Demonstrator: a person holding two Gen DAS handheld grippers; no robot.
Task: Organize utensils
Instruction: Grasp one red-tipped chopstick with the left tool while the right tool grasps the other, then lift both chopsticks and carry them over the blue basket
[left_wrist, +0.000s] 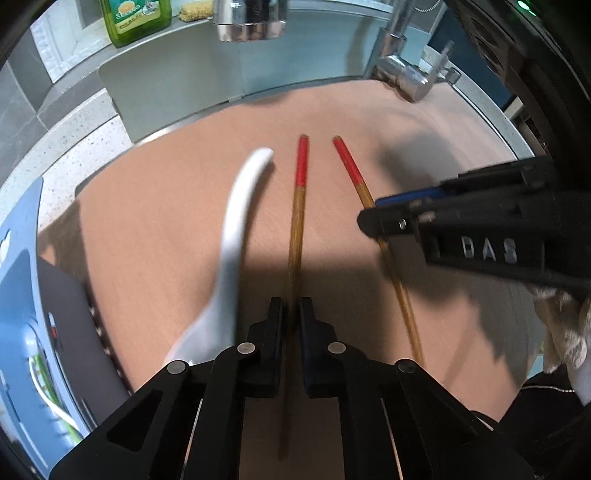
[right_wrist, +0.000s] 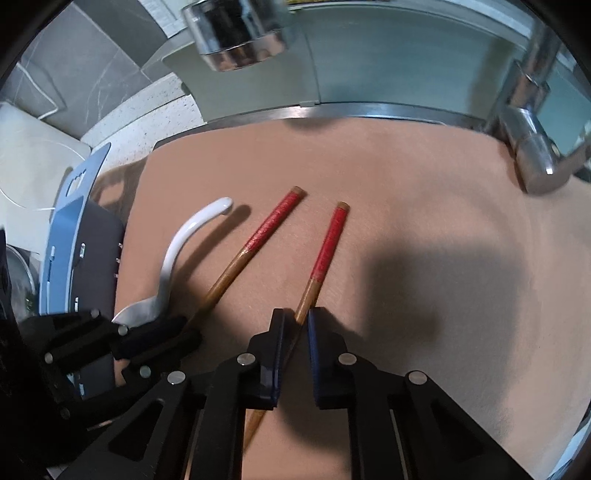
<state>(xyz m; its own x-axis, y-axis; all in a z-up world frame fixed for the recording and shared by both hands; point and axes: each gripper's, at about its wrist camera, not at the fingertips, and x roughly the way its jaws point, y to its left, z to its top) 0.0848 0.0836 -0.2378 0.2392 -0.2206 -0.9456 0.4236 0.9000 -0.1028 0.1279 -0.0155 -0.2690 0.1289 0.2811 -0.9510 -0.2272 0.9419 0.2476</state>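
Left wrist view: the left gripper is clamped on the left red-tipped bamboo chopstick, which lies on the pinkish-brown wooden board. A white ceramic spoon lies just left of it.

Right wrist view: the right gripper is closed on the right red-tipped bamboo chopstick. Both chopsticks point toward the far steel sink.

Chopsticks look like varnished wood with matt red wrapped ends; the spoon is glossy white ceramic or plastic, can't tell which; the desk mat is matt peach stuff; tap is shiny chrome metal; tongs are matt black plastic.
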